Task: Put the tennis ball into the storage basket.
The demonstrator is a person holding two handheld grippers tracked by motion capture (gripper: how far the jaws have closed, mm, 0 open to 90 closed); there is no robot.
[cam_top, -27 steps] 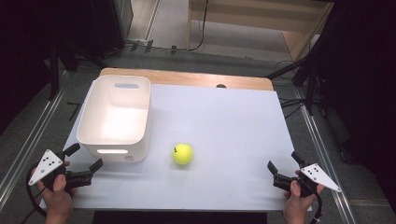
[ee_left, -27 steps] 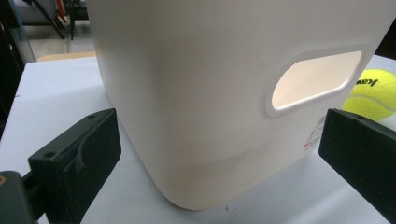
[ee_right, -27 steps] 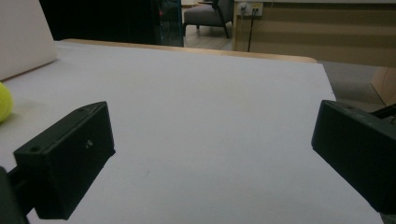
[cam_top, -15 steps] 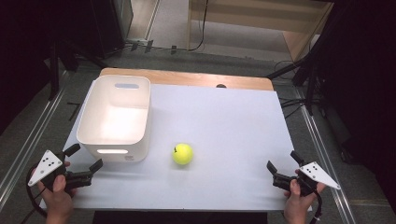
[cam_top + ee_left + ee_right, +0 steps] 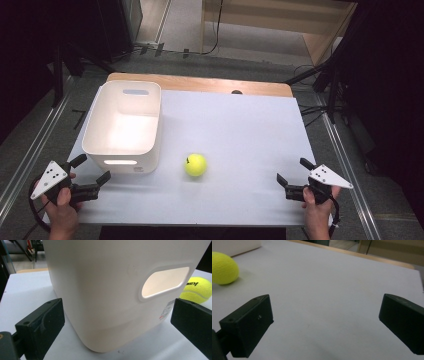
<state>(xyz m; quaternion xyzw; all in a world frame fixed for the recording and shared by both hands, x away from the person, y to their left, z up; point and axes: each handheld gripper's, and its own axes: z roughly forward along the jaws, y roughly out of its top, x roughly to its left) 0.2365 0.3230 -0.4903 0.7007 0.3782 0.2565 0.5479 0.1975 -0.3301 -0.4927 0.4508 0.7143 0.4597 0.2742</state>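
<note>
Yellow felt ball [image 5: 195, 164]: lies on the table, just beside the bin's near right corner, between the two grippers and well apart from both. Black lettering on it, seen upside down in the left gripper view [image 5: 197, 289]; too small to read for certain.

White plastic bin [image 5: 125, 125]: stands upright on the table's left half, cut-out handles in its end walls. Small printed label low on the near wall [image 5: 167, 310]; text not legible.

Table [image 5: 240, 125]: pale grey-white top, with a wooden strip along its far edge and a dark round hole in that strip.

Room: grey floor, metal rails on both sides, dark stands and cables, and a wooden frame at the back; the corners are in deep shadow.

Left gripper [image 5: 92, 178]: at the near left corner, jaws wide apart and holding nothing, aimed at the bin's near wall.

Right gripper [image 5: 293, 175]: at the near right, jaws wide apart and holding nothing, over bare table.

Cut off: the ball at the left edge of the right gripper view [image 5: 223, 268]; both forearms at the bottom of the high view.
</note>
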